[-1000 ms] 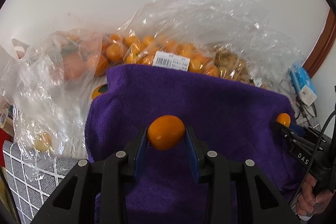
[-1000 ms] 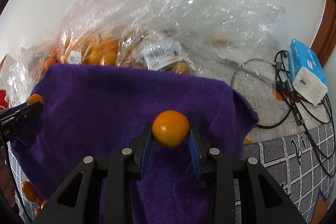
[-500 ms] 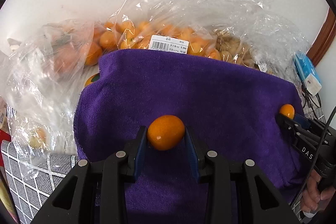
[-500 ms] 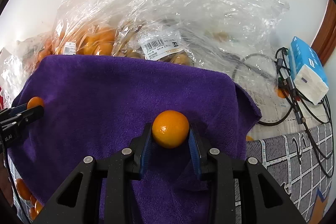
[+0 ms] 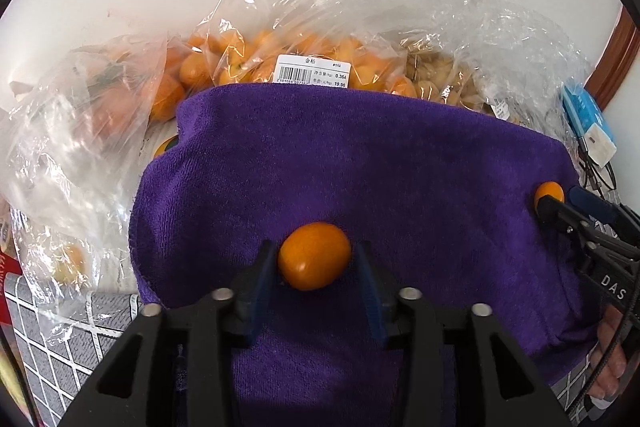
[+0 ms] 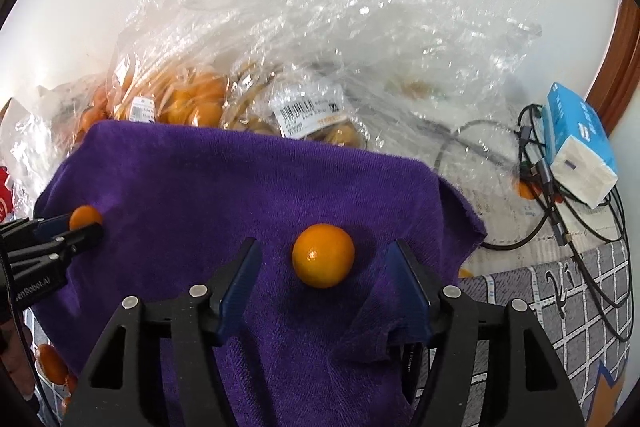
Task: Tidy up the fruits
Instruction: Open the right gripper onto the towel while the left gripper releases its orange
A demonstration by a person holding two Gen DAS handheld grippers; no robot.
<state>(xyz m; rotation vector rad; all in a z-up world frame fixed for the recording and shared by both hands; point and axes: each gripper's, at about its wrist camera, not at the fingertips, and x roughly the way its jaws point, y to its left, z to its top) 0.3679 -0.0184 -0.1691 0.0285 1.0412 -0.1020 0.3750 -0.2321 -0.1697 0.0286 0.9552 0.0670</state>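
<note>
In the left wrist view, a small oval orange kumquat [image 5: 314, 255] lies on a purple terry towel [image 5: 360, 163], its long axis running left to right and tipped slightly down toward the right. It sits between the blue pads of the left hand-held gripper [image 5: 316, 281], just touching or nearly touching the left pad, with a clear gap to the right pad. The jaws are opening; a second ago they were clamped on the fruit, which was held above the towel. At the far right edge, the right hand-held gripper [image 5: 560, 207] reaches in, with a second orange fruit showing at its tip. Beyond the towel, clear plastic bags of orange fruit [image 5: 304, 63] with a white barcode label lean against the white wall.

In the right wrist view, a round orange kumquat [image 6: 323, 255] rests on the same purple towel [image 6: 224, 179]; it looks nearly spherical, so no long axis can be told. It lies midway between the pads of the right hand-held gripper [image 6: 326, 283], apart from both. These jaws are opening too and stand much wider than a second ago, when they pinched the fruit. At the left, the left hand-held gripper [image 6: 86, 223] shows with its own fruit at its tip. To the far right, a blue and white box [image 6: 580, 147] and black cables lie on the surface.
</note>
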